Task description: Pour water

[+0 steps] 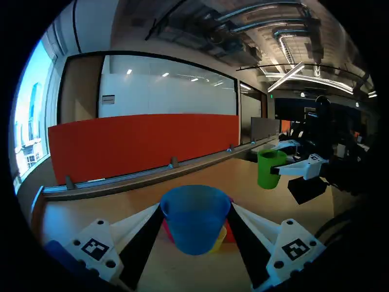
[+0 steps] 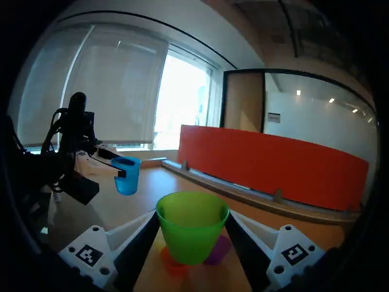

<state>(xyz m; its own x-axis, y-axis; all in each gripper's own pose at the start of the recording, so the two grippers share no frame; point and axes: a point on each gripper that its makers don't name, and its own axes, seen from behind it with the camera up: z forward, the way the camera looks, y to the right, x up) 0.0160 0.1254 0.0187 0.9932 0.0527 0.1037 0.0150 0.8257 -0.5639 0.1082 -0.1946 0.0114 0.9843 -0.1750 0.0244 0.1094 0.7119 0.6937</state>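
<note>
Holding both cups upright above the wooden desk point(image 1: 214, 170). Our left gripper point(image 1: 195, 209) has its jaws clamped on the blue cup point(image 1: 194, 231), one finger on each side. Our right gripper point(image 2: 192, 214) is clamped the same way on the green cup point(image 2: 192, 241). The cups are near each other but not touching. An orange partition point(image 1: 141, 141) runs along the desk's far edge. Red and yellow bits point(image 1: 221, 238) show below the blue cup; we can't tell what they are.

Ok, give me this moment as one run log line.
left gripper: shut on blue cup | right gripper: shut on green cup | cups: both upright, apart, over desk | pour: not yet begun
</note>
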